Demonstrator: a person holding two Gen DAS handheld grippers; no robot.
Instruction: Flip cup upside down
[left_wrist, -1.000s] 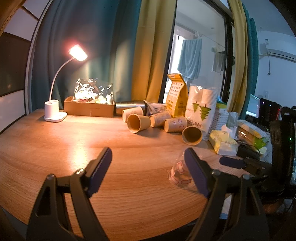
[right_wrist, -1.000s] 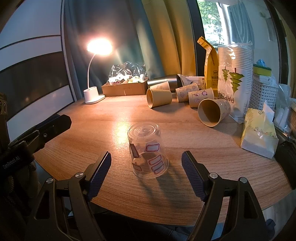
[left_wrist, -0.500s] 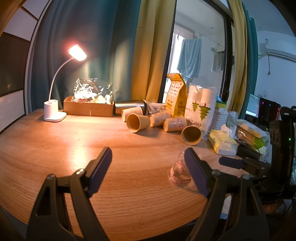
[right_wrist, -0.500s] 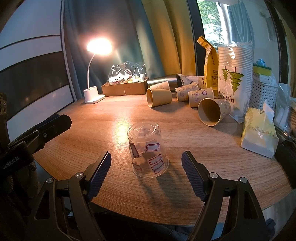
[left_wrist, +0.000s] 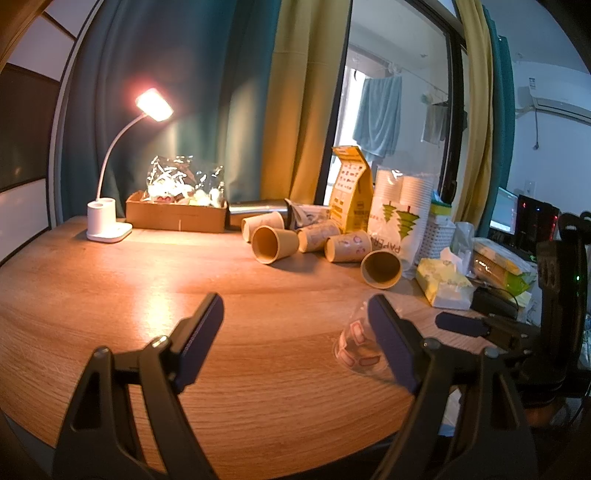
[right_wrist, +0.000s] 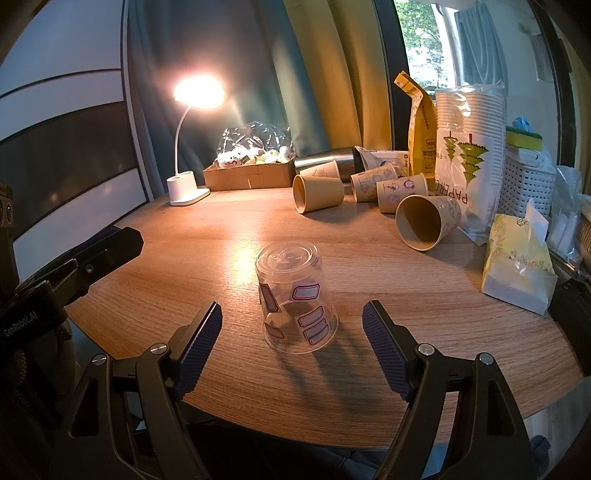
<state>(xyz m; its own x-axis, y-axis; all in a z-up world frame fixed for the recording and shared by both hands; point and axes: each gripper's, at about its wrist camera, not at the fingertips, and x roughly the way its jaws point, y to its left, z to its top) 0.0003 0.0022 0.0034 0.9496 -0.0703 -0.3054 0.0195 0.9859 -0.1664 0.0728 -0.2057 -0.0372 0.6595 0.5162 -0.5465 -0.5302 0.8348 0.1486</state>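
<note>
Right wrist: cup (right_wrist: 295, 293) unmoved, mouth-down near counter (right_wrist: 221, 236) front edge | right gripper (right_wrist: 291, 343) spread, clear | left gripper (left_wrist: 295, 339) spread, empty | flip looks finished

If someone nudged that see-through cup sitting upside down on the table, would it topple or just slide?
The clear plastic cup looks thin and light, so probably it slides. Its wide rim rests on the wooden table, so tipping seems unlikely. A hard squeeze may dent it.
</note>
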